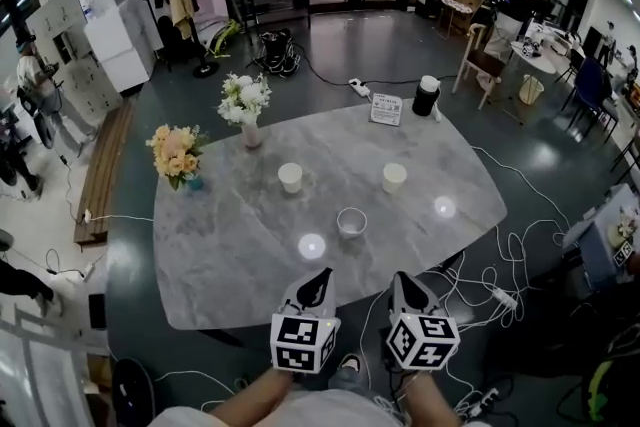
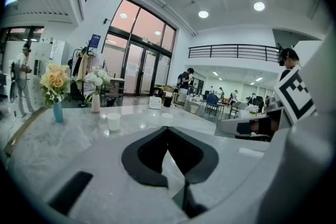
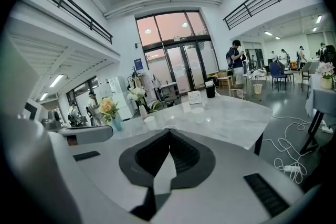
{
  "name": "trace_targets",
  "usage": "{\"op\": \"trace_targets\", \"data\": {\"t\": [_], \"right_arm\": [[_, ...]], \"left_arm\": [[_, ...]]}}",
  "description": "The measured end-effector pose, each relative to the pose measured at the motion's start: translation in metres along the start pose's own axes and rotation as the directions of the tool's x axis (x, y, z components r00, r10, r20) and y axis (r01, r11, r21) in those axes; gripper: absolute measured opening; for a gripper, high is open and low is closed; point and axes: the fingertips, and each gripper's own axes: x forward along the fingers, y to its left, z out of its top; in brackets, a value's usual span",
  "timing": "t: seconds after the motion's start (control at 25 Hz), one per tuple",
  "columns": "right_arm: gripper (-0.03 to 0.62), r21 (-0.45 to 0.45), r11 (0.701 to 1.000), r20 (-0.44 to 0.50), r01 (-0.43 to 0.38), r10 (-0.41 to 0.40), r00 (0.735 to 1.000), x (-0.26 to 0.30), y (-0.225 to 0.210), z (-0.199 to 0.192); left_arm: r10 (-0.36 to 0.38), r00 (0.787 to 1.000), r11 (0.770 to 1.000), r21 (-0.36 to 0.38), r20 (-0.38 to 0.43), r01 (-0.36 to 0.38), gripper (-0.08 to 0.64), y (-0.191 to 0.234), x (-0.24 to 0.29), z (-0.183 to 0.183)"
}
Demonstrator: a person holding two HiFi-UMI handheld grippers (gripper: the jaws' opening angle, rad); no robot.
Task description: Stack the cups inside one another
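Three cups stand upright, apart. We hold the left gripper [image 1: 318, 280] and right gripper [image 1: 404, 285] closed, empty. The clear cup [image 1: 351, 222] lies nearest, ahead between both, with the left white cup [image 1: 290, 177] and right white cup [image 1: 394, 177] beyond it.

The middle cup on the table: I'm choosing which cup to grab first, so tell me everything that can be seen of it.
The middle cup stands upright, mouth up, on the grey marbled table, nearer the viewer than the left cream cup and the right cream cup. Its rim shows as a pale ring with grey inside; it looks clear or thin-walled and empty. It stands alone, touching only the table.
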Motion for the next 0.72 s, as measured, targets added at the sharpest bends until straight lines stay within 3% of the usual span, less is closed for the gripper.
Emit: {"op": "trace_targets", "data": {"t": [0.48, 0.72], "right_arm": [[0.003, -0.015, 0.990, -0.028, -0.140, 0.139, 0.990, 0.012, -0.022, 0.010], [0.003, 0.007, 0.985, -0.045, -0.170, 0.170, 0.984, 0.023, -0.026, 0.001]], "left_arm": [[0.152, 0.988, 0.987, -0.053, -0.008, -0.153, -0.005, -0.013, 0.002, -0.006], [0.206, 0.978, 0.977, -0.046, -0.039, -0.208, -0.005, -0.007, 0.001, -0.016]]}}
